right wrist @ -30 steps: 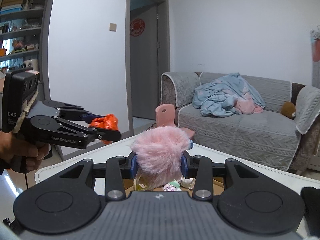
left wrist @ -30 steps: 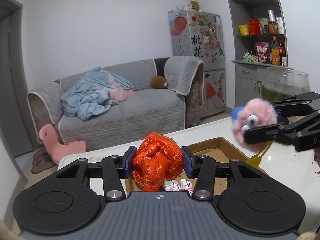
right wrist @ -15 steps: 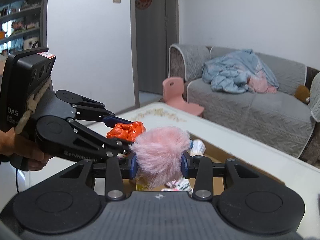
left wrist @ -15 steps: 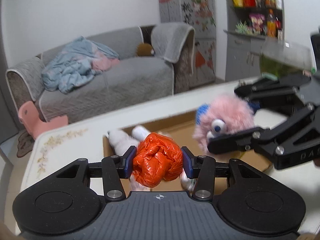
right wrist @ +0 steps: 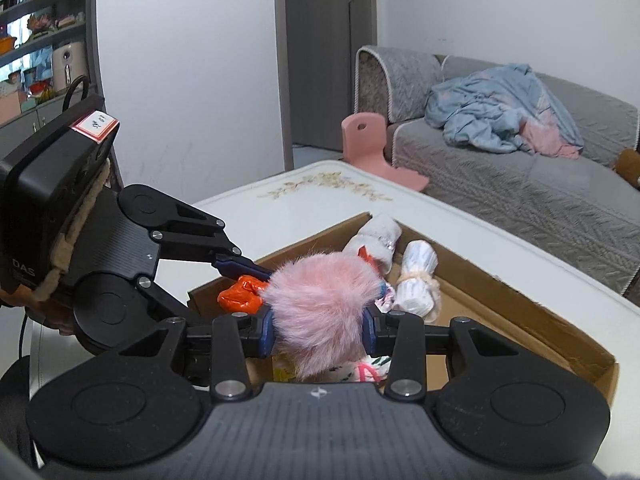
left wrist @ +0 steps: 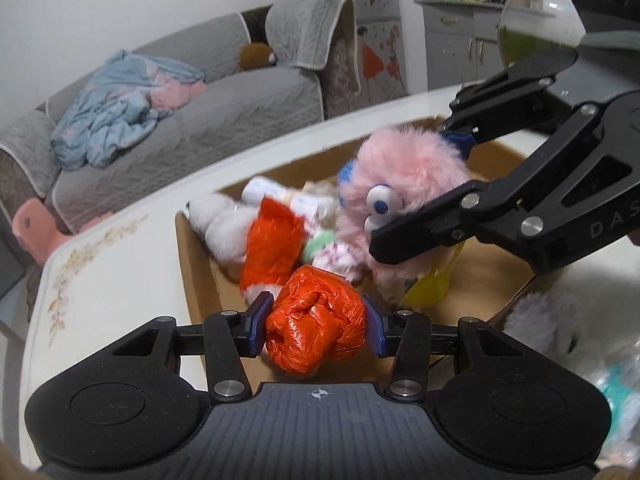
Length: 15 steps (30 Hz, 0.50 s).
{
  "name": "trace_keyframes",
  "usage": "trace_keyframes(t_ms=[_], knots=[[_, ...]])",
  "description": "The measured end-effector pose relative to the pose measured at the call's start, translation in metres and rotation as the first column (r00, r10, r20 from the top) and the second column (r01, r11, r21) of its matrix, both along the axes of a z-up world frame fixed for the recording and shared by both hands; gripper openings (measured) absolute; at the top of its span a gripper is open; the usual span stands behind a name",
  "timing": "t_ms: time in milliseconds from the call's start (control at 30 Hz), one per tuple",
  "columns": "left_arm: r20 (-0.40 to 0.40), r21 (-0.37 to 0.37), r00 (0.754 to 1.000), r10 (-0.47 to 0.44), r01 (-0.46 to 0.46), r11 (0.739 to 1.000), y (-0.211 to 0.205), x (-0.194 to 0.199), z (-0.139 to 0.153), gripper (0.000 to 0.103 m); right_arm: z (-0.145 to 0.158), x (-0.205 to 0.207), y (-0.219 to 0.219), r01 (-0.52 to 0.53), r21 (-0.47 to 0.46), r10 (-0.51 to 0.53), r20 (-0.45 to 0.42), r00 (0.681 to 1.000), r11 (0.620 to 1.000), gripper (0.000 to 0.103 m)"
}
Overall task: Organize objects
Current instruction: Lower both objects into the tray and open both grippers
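1. Left gripper (left wrist: pixel 316 330): blue pads pinching a knotted orange plastic bag (left wrist: pixel 316 334), held over the near edge of the shallow brown cardboard box (left wrist: pixel 200 256).
2. Right gripper (right wrist: pixel 319 330): clamped on a fluffy pink plush toy with googly eyes (right wrist: pixel 320 312), held above the box interior, just beside the left gripper.
3. Box sits on the white table with floral print (left wrist: pixel 104 264). Already inside: a white plush toy in an orange wrap (left wrist: pixel 256 236), a rolled white cloth bundle (right wrist: pixel 416 280), a yellow item (left wrist: pixel 432 284).
4. Grey sofa (right wrist: pixel 520 184) with a blue blanket (right wrist: pixel 492 116) behind the table.
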<state>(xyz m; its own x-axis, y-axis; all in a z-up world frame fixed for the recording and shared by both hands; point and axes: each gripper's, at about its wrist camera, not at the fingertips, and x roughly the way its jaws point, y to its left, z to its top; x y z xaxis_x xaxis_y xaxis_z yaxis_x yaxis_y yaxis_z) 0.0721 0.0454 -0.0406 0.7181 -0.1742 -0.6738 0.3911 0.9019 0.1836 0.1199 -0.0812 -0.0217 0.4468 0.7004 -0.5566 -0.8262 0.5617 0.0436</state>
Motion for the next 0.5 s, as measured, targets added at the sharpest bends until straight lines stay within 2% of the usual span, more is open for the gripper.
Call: trace_keyframes(t_ms=[500], knots=[[-0.077, 0.018, 0.995, 0.059, -0.058, 0.998, 0.013, 0.010, -0.012, 0.053, -0.020, 0.007, 0.032, -0.063, -0.135, 0.060, -0.023, 0.998, 0.989, 0.037]])
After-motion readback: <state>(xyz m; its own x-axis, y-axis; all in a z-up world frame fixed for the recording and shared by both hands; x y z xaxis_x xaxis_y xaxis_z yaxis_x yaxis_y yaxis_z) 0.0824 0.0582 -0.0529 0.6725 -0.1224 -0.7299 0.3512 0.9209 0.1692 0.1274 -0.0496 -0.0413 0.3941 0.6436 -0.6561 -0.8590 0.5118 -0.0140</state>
